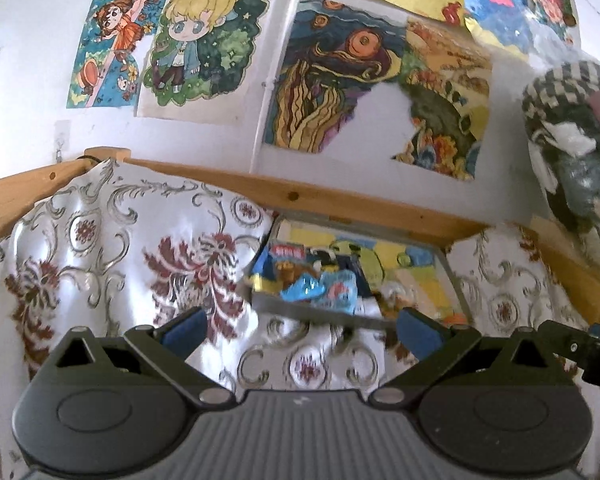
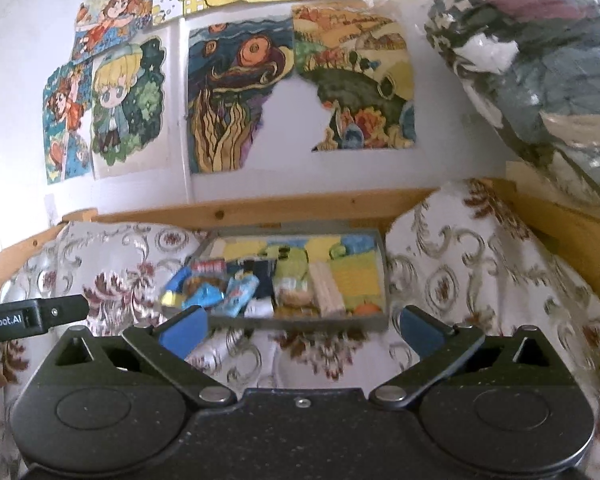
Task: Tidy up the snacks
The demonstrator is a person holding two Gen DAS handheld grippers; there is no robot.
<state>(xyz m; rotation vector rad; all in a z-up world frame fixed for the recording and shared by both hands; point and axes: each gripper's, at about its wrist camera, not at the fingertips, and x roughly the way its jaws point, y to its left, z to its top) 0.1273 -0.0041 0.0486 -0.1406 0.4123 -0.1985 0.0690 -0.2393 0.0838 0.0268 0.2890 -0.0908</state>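
Glossy white cloth with scrolled grey and maroon flowers (image 2: 480,272) drapes the surface before a pine rail (image 2: 300,204) and a wall of painted pictures (image 2: 236,96). On it lies a shallow grey rectangular tray (image 2: 300,322) holding crinkly blue foil snack packets (image 2: 220,292) at its left and pale wafer sticks (image 2: 328,292) further right. Both the left gripper (image 1: 300,330) and the right gripper (image 2: 302,328) hang near the tray's front edge, blue-padded jaws spread wide, empty.

White wall (image 2: 440,160) papered with colourful drawings (image 2: 236,96) (one torn), wooden rail (image 2: 260,205), floral cloth (image 2: 480,264)
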